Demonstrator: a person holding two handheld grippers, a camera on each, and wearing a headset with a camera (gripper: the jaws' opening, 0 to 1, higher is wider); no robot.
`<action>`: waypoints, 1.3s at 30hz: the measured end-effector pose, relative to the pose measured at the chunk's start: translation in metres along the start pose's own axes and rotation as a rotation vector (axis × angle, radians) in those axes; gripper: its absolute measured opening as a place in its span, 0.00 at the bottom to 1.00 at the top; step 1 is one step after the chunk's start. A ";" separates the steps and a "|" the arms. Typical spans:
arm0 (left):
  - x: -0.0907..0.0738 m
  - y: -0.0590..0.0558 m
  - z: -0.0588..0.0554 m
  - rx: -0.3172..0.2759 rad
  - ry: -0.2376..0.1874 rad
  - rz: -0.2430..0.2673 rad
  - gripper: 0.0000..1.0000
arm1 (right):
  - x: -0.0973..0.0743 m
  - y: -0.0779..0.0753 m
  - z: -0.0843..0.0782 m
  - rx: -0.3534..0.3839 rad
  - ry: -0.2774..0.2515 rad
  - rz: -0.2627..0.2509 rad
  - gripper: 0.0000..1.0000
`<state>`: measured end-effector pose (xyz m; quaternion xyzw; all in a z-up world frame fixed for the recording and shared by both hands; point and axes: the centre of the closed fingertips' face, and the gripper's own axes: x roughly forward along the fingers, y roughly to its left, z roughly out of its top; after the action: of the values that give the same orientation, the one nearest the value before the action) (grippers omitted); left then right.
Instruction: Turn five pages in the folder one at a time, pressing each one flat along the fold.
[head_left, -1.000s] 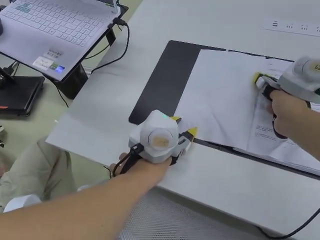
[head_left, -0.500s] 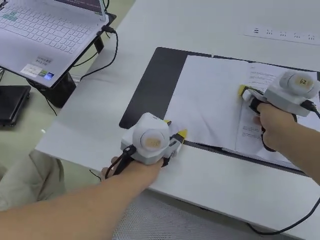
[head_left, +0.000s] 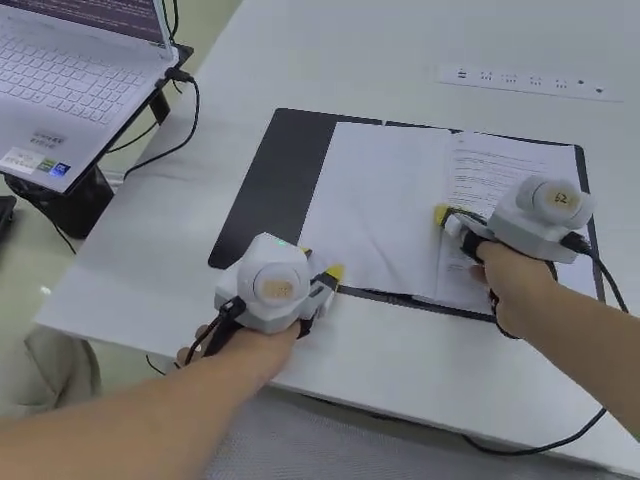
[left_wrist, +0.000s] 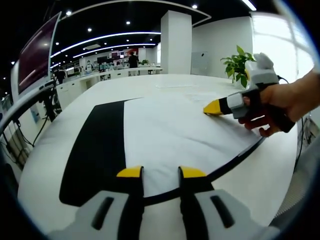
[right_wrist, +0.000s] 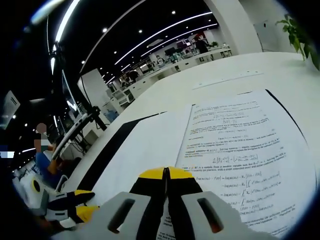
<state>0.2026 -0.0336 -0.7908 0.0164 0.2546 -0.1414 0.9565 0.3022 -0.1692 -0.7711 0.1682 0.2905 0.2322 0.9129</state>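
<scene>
The left gripper (left_wrist: 161, 171) and right gripper (right_wrist: 166, 172) are white, yellow-tipped (black cables (head_left: 604, 277)).

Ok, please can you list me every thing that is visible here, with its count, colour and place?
table: one, pale grey, under the folder
folder: one, black, lying open on the table
blank page: one, white, left of the fold
printed page: one, white with black text, right of the fold
laptop: one, white, off the table's left side
power strip: one, white, far side of the table
plant: one, green, beyond the table
left gripper: one, grey with yellow tips, open, at the folder's near edge
right gripper: one, grey with yellow tips, shut, by the fold
</scene>
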 end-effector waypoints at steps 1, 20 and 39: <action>0.000 0.000 0.000 0.000 0.000 0.000 0.26 | -0.005 0.003 -0.004 0.003 0.002 0.004 0.00; -0.001 0.000 0.000 -0.001 -0.003 0.000 0.26 | -0.052 0.029 -0.054 -0.006 0.059 0.038 0.00; -0.003 -0.001 0.002 -0.001 -0.008 0.000 0.26 | -0.086 0.038 -0.089 0.024 0.112 0.060 0.00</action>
<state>0.2004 -0.0339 -0.7880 0.0155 0.2510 -0.1413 0.9575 0.1736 -0.1666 -0.7841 0.1744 0.3386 0.2652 0.8858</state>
